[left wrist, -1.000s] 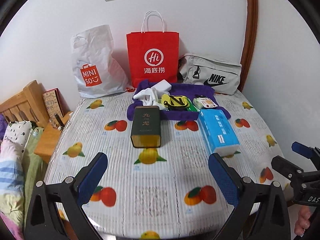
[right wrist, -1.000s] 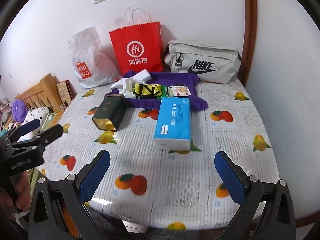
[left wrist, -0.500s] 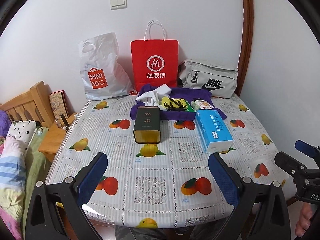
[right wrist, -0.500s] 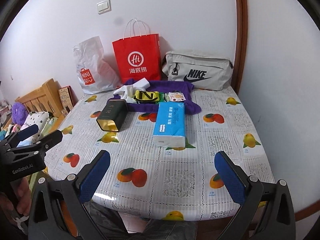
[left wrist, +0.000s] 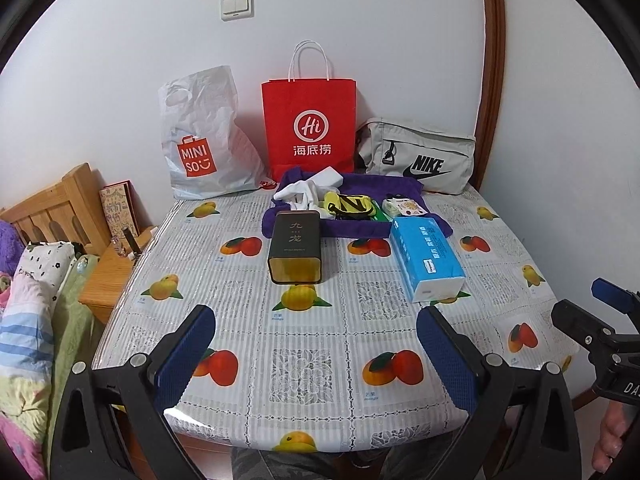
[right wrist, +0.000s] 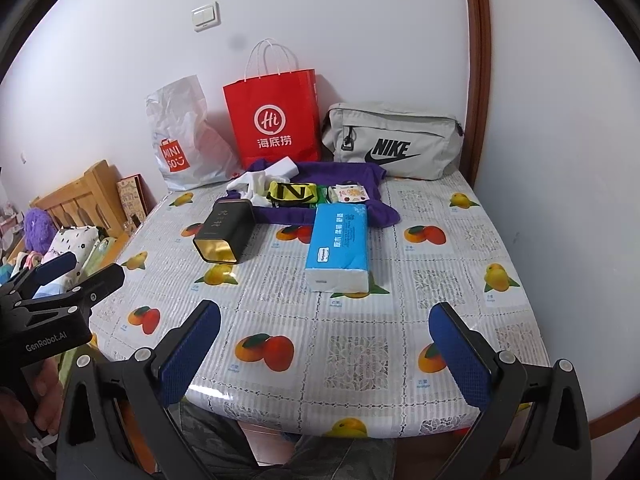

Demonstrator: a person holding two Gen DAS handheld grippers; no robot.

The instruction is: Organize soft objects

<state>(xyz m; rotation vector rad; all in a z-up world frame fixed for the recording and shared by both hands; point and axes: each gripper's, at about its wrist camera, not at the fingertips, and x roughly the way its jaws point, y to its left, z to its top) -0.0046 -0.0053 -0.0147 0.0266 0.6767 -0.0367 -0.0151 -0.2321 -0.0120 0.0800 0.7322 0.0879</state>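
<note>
A purple cloth (left wrist: 356, 226) (right wrist: 344, 172) lies at the back of the table. On it sit white socks (left wrist: 306, 192) (right wrist: 254, 184), a yellow and black pouch (left wrist: 350, 204) (right wrist: 292, 192) and a small wipes packet (left wrist: 402, 207) (right wrist: 350, 193). A blue tissue pack (left wrist: 426, 262) (right wrist: 340, 246) and a dark tin (left wrist: 296, 246) (right wrist: 226, 234) lie nearer. My left gripper (left wrist: 316, 354) is open and empty above the table's front edge. My right gripper (right wrist: 326, 350) is open and empty too.
A white Miniso bag (left wrist: 200, 140), a red paper bag (left wrist: 308, 128) and a grey Nike bag (left wrist: 416, 160) stand against the wall. A wooden bed frame and bedding (left wrist: 36, 264) lie left of the fruit-print table (left wrist: 304, 364). The wall is close on the right.
Both grippers have pulled back and risen from the table, so more of the front edge shows. Nothing on the table has moved.
</note>
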